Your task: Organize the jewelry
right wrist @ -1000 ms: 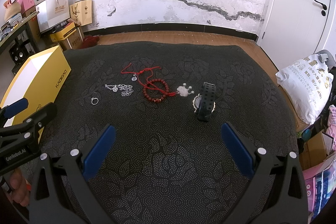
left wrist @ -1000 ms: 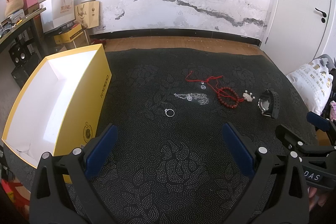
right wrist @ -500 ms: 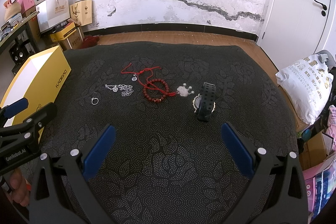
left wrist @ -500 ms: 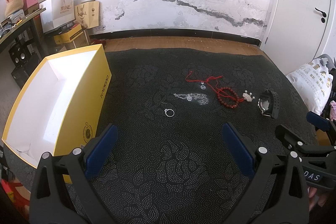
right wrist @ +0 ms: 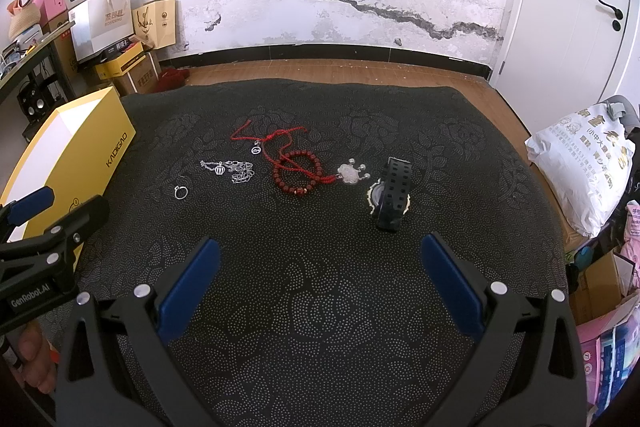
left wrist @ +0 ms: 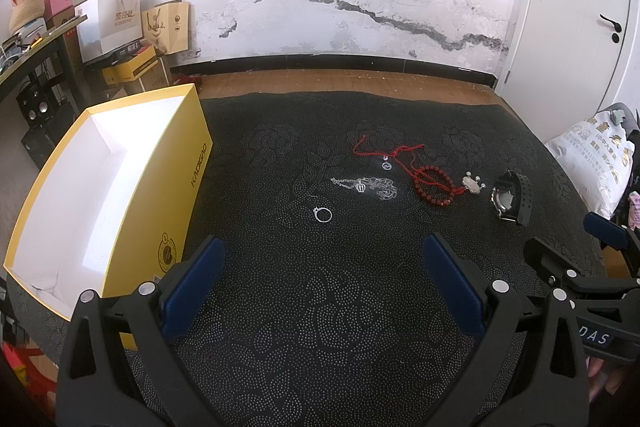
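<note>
Jewelry lies in a row on the black patterned cloth [left wrist: 320, 307]: a silver ring [left wrist: 322, 214] [right wrist: 181, 192], a silver chain necklace [left wrist: 366, 185] [right wrist: 230, 169], a red cord with a small pendant [left wrist: 384, 153] [right wrist: 264, 139], a red bead bracelet [left wrist: 434, 185] [right wrist: 298, 173] with a pale charm [right wrist: 350, 174], and a black watch [left wrist: 512, 199] [right wrist: 390, 193]. An open yellow box [left wrist: 192, 163] [right wrist: 92, 147] with a white inside stands at the left. My left gripper [left wrist: 322, 279] and right gripper [right wrist: 320, 279] are both open and empty, well short of the jewelry.
A white printed sack [right wrist: 580, 163] lies off the cloth's right edge. Bags, boxes and a shelf [left wrist: 120, 27] stand at the back left. Wooden floor and a cracked white wall lie beyond the cloth. A white door [left wrist: 592, 7] is at the right.
</note>
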Demonstrator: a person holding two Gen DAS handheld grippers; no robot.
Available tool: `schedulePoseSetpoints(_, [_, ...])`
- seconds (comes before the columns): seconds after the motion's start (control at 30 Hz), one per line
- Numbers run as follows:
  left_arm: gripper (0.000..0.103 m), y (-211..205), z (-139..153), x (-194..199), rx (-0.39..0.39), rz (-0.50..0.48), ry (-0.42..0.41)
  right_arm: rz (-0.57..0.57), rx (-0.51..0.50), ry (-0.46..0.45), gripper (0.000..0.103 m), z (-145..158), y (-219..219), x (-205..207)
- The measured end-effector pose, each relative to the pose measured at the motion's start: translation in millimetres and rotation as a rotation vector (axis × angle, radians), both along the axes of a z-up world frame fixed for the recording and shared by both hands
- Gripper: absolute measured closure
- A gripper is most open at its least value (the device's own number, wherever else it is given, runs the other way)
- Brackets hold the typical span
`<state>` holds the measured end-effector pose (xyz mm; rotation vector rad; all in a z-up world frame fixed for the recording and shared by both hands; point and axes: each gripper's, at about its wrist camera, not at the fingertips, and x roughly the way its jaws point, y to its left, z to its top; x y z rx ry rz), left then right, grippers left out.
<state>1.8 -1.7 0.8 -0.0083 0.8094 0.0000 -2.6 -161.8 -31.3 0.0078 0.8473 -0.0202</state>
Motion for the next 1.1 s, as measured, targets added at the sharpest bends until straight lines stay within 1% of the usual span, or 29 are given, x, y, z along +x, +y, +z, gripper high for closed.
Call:
schedulePoseSetpoints(0.27, [0.006, 0.2, -0.1, -0.4, 0.001, 0.004, 0.001, -0.002, 0.001, 0.0, 0.006, -0.1, 0.0, 0.3])
schedulePoseSetpoints(0.47, [0.006, 3.9, -7.6, 3.6, -0.027, 0.003, 0.026, -0.01, -0.003, 0.011, 0.006, -4.8, -2.0, 0.4])
schedulePoseSetpoints(0.57, [0.006, 6.9, -14.9, 12.5, -0.046, 0.014, 0.048, -0.018, -0.002, 0.025, 0.006, -10.4, -4.4, 5.9])
schedulePoseSetpoints(0.63, [0.006, 7.0, -22.6, 21.4, -0.058, 0.016, 0.061, -0.023, 0.001, 0.033, 0.006, -12.4, -7.7, 10.5])
schedulePoseSetpoints(0.7, [0.006, 4.4, -33.9, 33.8, -0.061, -0.009, 0.075, -0.028, 0.006, 0.037, 0.006, -12.8, -12.2, 14.9])
schedulePoseSetpoints(0.77, [0.006, 2.0, -47.1, 47.1, -0.046, -0.029, 0.103, -0.029, 0.018, 0.044, 0.006, -13.8, -15.9, 19.2])
schedulePoseSetpoints(0.83, [0.006, 1.0, -63.7, 59.6, -0.025, -0.029, 0.143, -0.026, 0.026, 0.049, 0.006, -14.3, -19.0, 22.5])
schedulePoseSetpoints(0.9, [0.006, 3.2, -79.9, 71.2, -0.038, -0.017, 0.185, -0.018, 0.028, 0.053, 0.006, -15.1, -21.1, 25.6])
schedulePoseSetpoints(0.97, [0.006, 7.1, -95.5, 85.3, -0.057, 0.019, 0.2, -0.01, 0.033, 0.06, 0.006, -17.2, -23.2, 29.1])
schedulePoseSetpoints(1.0, [0.006, 7.4, -101.0, 90.2, -0.053, 0.031, 0.197, -0.007, 0.038, 0.064, 0.006, -18.0, -24.2, 31.4])
schedulePoseSetpoints(1.1, [0.006, 5.1, -120.1, 106.8, -0.003, 0.048, 0.212, 0.003, 0.061, 0.071, 0.006, -17.5, -27.1, 37.3])
